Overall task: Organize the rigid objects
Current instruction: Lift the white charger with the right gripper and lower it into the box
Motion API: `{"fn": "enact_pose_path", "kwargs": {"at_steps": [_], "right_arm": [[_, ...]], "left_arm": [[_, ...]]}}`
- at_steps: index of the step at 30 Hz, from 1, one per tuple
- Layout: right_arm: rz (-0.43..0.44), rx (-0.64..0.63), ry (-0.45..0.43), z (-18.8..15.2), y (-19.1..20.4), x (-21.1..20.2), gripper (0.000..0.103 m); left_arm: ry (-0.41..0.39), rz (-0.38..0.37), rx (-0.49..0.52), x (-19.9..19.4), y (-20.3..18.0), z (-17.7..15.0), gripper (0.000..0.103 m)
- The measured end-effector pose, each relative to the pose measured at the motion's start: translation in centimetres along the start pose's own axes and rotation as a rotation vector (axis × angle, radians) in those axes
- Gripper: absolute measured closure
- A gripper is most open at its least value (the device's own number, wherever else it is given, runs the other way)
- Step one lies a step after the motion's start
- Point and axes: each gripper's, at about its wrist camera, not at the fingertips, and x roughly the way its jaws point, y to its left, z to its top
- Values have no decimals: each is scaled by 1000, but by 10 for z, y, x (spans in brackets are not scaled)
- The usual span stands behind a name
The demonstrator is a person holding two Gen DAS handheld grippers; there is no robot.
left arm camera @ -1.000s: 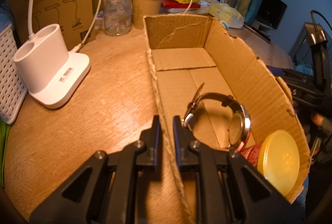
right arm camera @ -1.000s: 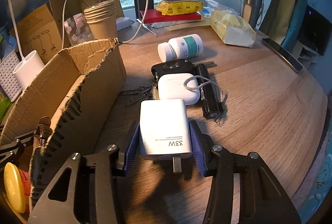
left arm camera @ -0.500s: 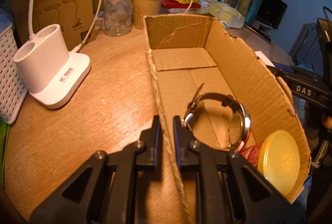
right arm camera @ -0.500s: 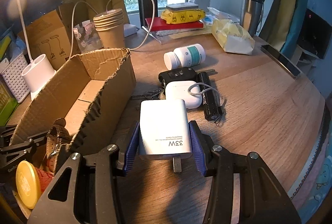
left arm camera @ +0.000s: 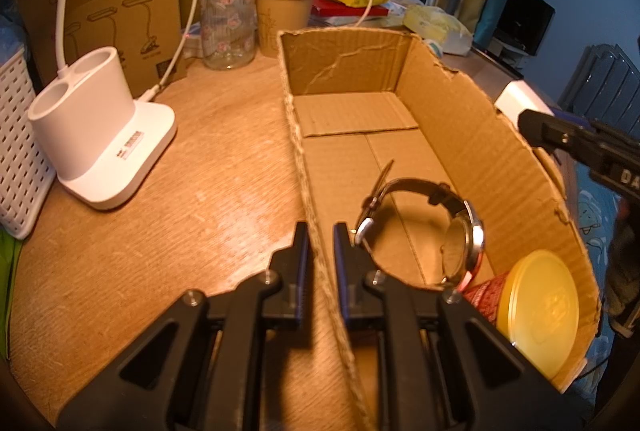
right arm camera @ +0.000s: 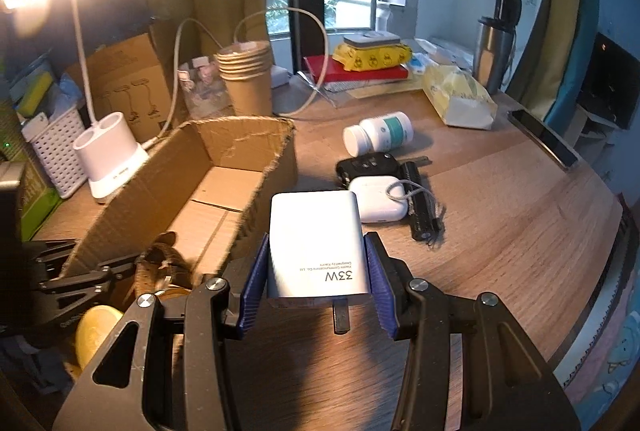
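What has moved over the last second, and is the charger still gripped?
The right gripper has lifted the charger off the table, up toward the box rim, still shut on it. The left gripper stays clamped on the box's near wall. The watch and yellow-lidded jar inside haven't moved.

Black angular frames, silver screws, blue ribbed fingers; white "DA" lettering.

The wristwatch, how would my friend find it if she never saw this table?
Start at the long open cardboard box on the wooden table. Look at its near end, beside the left gripper whose jaws pinch the box wall. The wristwatch stands on edge there, a dark strap looped round a shiny metal case, unlike the red tub with the yellow lid next to it.
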Motion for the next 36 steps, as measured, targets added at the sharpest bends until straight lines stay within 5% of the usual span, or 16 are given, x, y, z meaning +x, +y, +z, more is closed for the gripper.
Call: {"fn": "enact_pose_path", "kwargs": {"at_steps": [15,27,36], "right_arm": [[103,-48,-52,13,45,-29,53],[173,-47,1,2,74,-14,53],[137,-23,57,-5,75,2,53]], "left_arm": [[0,0,0,0,0,0,90],[0,0,0,0,0,0,90],[0,1,0,0,-1,0,90]]}}
